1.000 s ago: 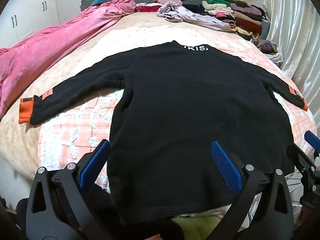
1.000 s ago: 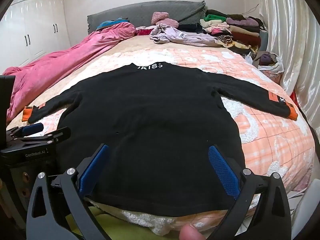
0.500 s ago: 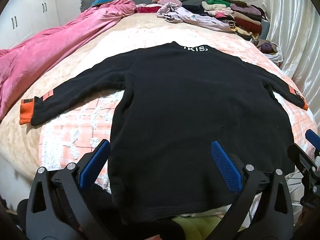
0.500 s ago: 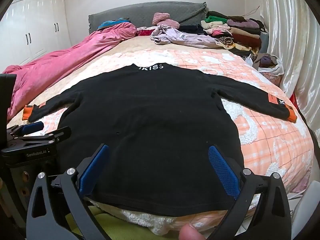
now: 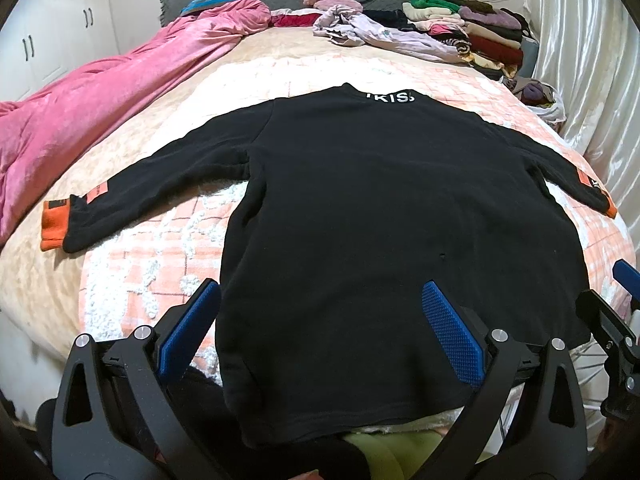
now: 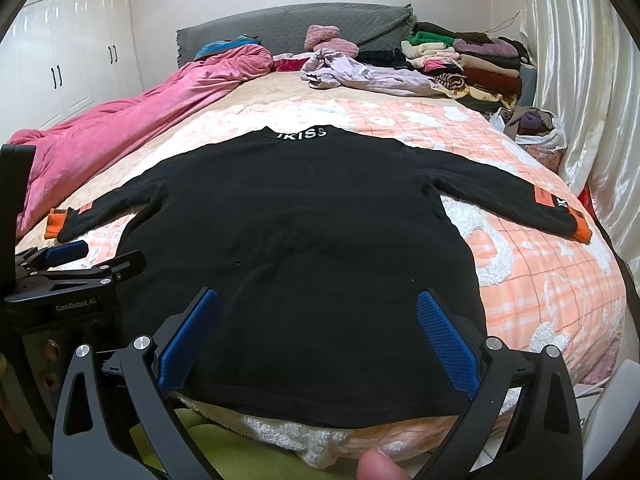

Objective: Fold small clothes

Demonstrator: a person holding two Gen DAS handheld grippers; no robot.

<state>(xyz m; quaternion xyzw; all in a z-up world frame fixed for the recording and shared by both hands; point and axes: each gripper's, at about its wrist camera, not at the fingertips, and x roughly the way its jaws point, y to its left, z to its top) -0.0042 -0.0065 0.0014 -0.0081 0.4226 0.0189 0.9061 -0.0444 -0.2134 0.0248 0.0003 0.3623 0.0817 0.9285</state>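
Black sweater (image 5: 360,216) flat on bed (image 6: 540,280), spread out, hem at near edge, collar toward headboard; long axis runs straight away from me. Sleeves out sideways toward left and right bed edges, orange cuffs at tips.

Left gripper (image 5: 320,316) over hem's left part, so nearer left sleeve (image 5: 160,184). Right gripper (image 6: 316,328) over hem's right part, nearer right sleeve (image 6: 520,200).

Both jaws spread wide, nothing held; I see no contact with cloth. My read: no fold made yet, sleeves probably first.

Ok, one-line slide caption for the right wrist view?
Open right tool poised over hem of black sweater spread flat on the bed.
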